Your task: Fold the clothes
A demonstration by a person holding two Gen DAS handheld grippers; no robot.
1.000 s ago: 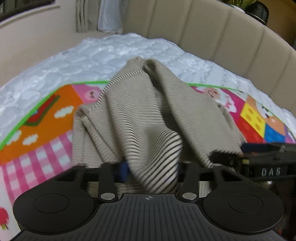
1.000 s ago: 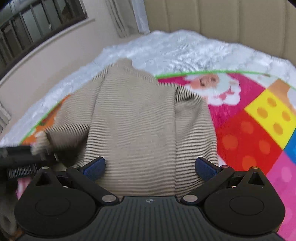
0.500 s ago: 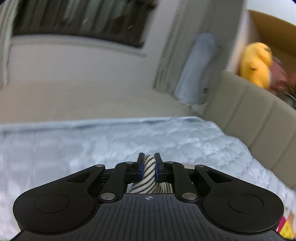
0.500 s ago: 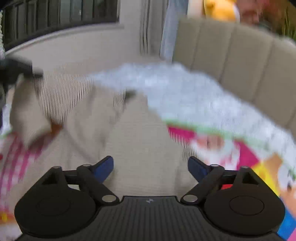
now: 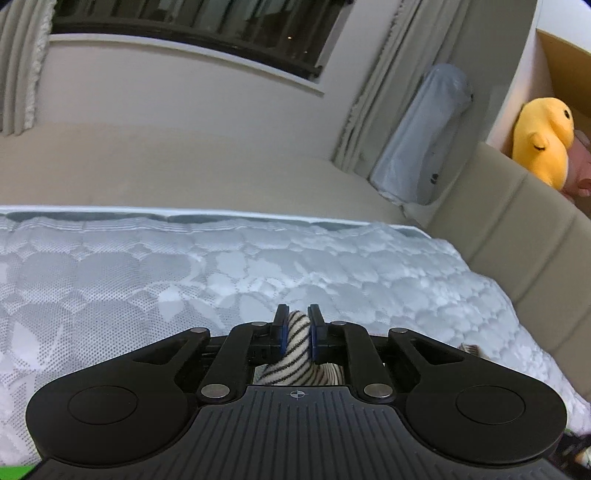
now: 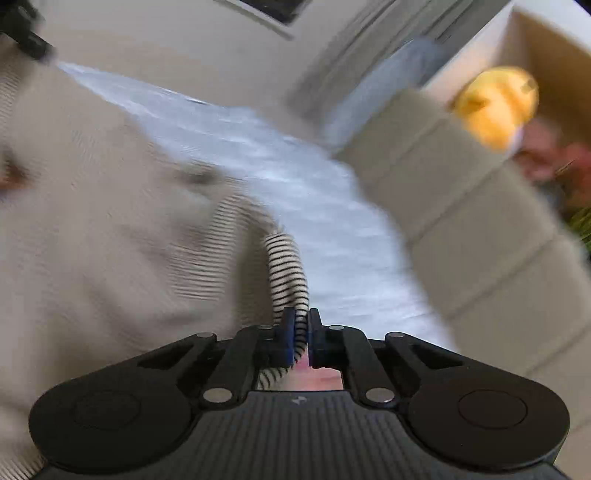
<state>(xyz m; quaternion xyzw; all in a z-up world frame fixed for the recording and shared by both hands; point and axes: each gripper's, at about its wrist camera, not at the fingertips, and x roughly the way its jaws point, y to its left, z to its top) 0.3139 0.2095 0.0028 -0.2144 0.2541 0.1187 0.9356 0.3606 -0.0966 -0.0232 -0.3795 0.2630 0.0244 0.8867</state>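
On a bed, under a dark window with grey curtains at both sides. White quilted mattress across most of the left wrist view; tan padded headboard along its right edge, same headboard blurred in the right wrist view. Pale rolled bundle propped in the corner between curtain and headboard. Yellow plush toy on the ledge behind the headboard, something pink just beside it, too blurred to name; same toy smeared in the right view.

Beige striped garment lifted off the bed, filling the left half of the right view and blocking the mattress behind it. Long axis not readable through motion blur; one narrow striped fold running up and away from the jaws, curving left into the main body of cloth.

Right gripper pinched tight on that fold, jaws nearly together, cloth between the pads. Left gripper likewise clamped almost fully on a small bunched fold of the same garment, stripes slanting, remainder hanging below the jaws out of sight.
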